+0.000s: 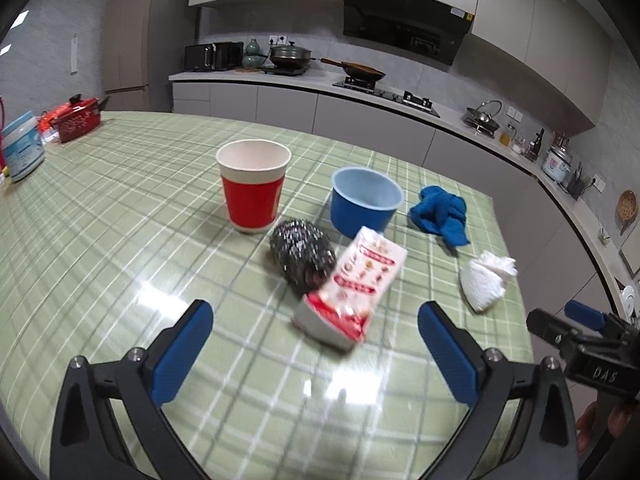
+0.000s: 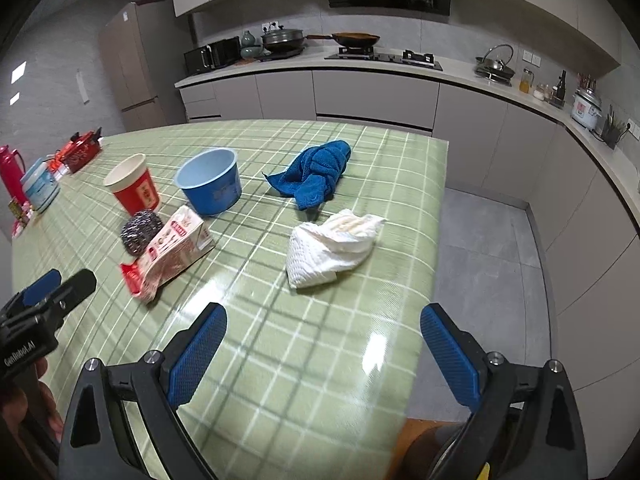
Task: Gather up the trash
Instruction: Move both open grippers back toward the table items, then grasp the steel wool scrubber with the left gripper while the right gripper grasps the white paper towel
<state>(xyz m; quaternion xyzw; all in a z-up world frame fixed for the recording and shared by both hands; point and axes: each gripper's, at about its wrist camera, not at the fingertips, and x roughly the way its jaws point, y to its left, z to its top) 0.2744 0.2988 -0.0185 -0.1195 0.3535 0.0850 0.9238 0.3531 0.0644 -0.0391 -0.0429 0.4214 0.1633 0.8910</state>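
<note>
On the green checked table (image 1: 120, 220) lie a red-and-white snack wrapper (image 1: 356, 288) (image 2: 170, 248), a crumpled white paper towel (image 1: 486, 280) (image 2: 332, 246), a red paper cup (image 1: 253, 190) (image 2: 134, 188), a steel scourer (image 1: 302, 254) (image 2: 140, 230), a blue bowl (image 1: 366, 200) (image 2: 210, 186) and a blue cloth (image 1: 440, 214) (image 2: 316, 172). My left gripper (image 1: 316, 328) is open just short of the wrapper, holding nothing. My right gripper (image 2: 324, 336) is open just short of the paper towel, also holding nothing.
At the table's far left stand a white tub (image 1: 22, 148) (image 2: 40, 190), a red pot (image 1: 78, 118) (image 2: 82, 148) and a red flask (image 2: 12, 172). The table's right edge (image 2: 436, 240) drops to grey floor. Kitchen counters with pans run behind.
</note>
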